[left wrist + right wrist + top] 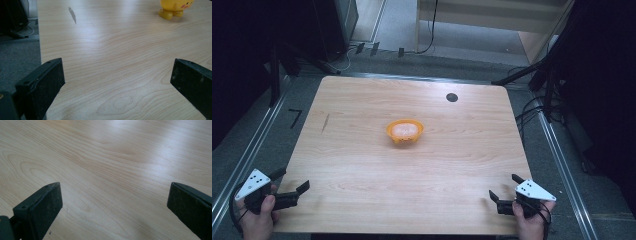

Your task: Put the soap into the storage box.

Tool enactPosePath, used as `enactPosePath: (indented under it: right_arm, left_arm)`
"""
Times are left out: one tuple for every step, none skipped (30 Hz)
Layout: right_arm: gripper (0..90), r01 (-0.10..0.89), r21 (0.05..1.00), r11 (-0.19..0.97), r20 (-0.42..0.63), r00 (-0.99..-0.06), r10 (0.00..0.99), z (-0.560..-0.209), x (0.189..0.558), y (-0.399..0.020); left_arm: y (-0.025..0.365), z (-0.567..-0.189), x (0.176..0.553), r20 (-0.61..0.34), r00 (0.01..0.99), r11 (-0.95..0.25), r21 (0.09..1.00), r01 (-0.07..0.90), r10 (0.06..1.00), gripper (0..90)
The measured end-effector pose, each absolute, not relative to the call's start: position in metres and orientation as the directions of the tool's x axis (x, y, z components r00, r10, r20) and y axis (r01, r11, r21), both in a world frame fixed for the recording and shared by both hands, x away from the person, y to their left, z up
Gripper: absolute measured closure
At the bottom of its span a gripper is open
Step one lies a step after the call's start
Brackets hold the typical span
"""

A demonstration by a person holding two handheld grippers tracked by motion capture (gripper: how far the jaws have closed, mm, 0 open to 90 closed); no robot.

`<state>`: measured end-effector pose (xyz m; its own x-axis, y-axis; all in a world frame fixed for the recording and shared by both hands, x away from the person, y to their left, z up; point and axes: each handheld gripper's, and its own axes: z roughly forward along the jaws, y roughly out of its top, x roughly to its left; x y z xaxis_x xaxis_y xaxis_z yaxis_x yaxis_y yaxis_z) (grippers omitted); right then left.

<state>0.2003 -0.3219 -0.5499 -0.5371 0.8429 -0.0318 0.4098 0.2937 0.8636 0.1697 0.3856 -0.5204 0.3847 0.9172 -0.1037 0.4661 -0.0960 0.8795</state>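
While both hands rest at the near corners, the scene reads as follows.

Table (362,165): pale wood with rounded corners and visible grain; a dark streak (325,123) marks its left side, and a round black disc (452,97) sits near the far edge.
Bowl (405,131): orange, at the table's middle, with something pale inside; well apart from both grippers. Seen from the left gripper view it stands on small yellow feet and carries a pink spot.
Left gripper (292,182): held at the near left corner, jaws spread wide with bare wood between them.
Right gripper (503,187): held at the near right corner, jaws likewise spread wide, gripping nothing.
Floor (242,150): grey carpet around the table, crossed by metal rails (562,165) on either side.
Room: dim; black stands and cables (532,112) flank the table, and light wooden furniture (492,15) stands beyond the far edge.
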Motion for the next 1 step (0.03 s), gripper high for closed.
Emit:
enactPosePath:
  right_arm:
    - [0.2, 0.411, 0.863, 0.294, -0.032, -0.536, 0.843, -0.5499, 0.2004, -0.3218]
  left_arm:
    - [0.3858, -0.5204, 0.1701, -0.104, 0.386, -0.097, 0.878, 0.468, 0.917, 0.0]
